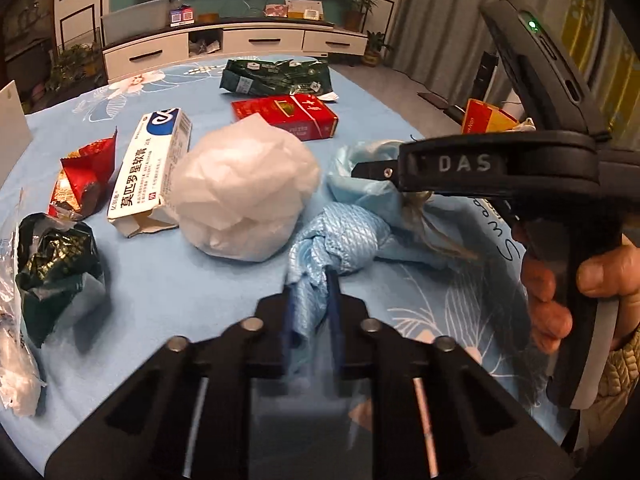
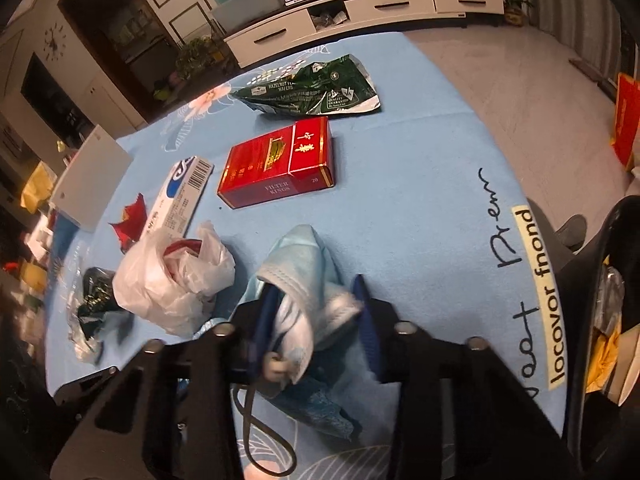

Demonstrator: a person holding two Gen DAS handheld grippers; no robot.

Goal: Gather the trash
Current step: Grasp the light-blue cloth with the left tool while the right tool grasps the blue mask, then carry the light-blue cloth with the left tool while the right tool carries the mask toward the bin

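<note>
On the near counter: both hand-held grippers work at a crumpled heap of pale blue cloth and mask-like fabric lying on the blue flowered cover [image 1: 160,280].
Left hand-held gripper [image 1: 310,296]: nearly closed, its blue pads pinching a fold of the pale blue quilted cloth [image 1: 340,236].
Right hand-held gripper [image 2: 316,316]: partly closed around a pale blue pleated face mask [image 2: 296,280]; whether both pads press on it I cannot tell.
Other trash: a white crumpled plastic bag [image 1: 244,196] sits just left of the cloth; a white ointment carton [image 1: 154,160], a red cigarette pack [image 2: 280,160] and a green foil wafer wrapper [image 2: 316,88] lie farther off.
Step in hand: securing the blue fabric pieces, judging by both grips.
Next move: probably lifting them clear and carrying them to a bin; none is identifiable in either view.
</note>
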